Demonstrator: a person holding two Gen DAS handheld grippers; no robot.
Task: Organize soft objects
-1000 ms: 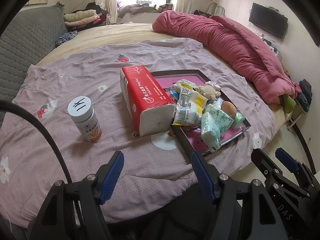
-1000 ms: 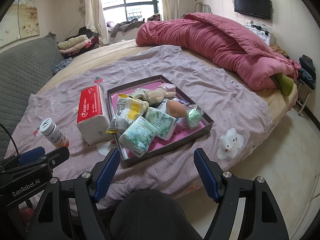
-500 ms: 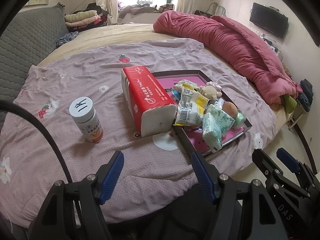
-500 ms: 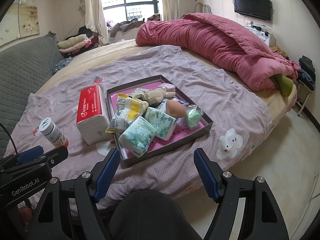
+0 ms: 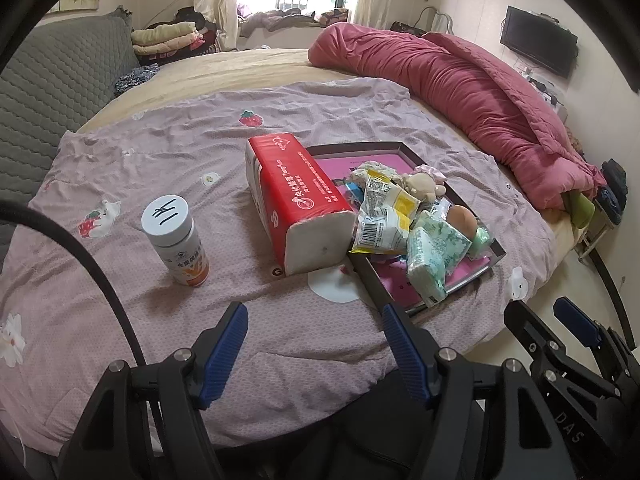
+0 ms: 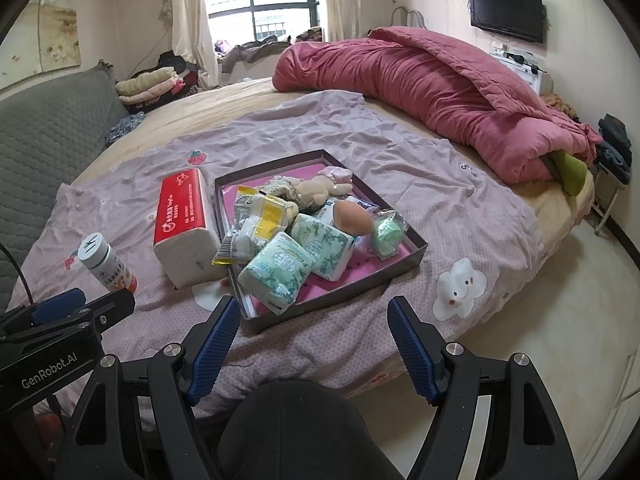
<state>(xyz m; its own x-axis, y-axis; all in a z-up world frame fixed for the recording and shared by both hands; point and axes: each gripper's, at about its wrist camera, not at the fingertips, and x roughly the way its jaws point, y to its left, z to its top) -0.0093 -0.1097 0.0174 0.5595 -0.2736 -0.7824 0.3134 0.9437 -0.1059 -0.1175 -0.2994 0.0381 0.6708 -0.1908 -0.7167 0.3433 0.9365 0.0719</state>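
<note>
Both tools hang wide open with nothing between their fingers: my left tool (image 5: 314,334) sits over the near edge of the bed, and my right tool (image 6: 312,328) sits over the near corner of the tray (image 6: 416,240). That tray lies on the lilac sheet (image 6: 400,152) and carries the soft things in a loose heap: two green tissue packs (image 6: 276,270) at the front, a white and yellow packet (image 6: 256,224) leaning over the left wall, a plush toy (image 6: 316,192) toward the back, a tan sponge (image 6: 352,218) atop the pile, and a small green roll (image 6: 386,234) by the right wall. Just left of the tray, touching it at the near end, a red tissue pack (image 5: 300,200) lies on the sheet. Further left, well apart, a white bottle (image 5: 176,236) stands upright with an orange label. Beyond the sheet a crumpled pink quilt (image 6: 440,92) runs along the far right side of the bed. A grey quilted sofa (image 5: 44,92) stands at the left, a window (image 6: 272,0) at the back, and a TV (image 6: 506,8) on the right wall.
</note>
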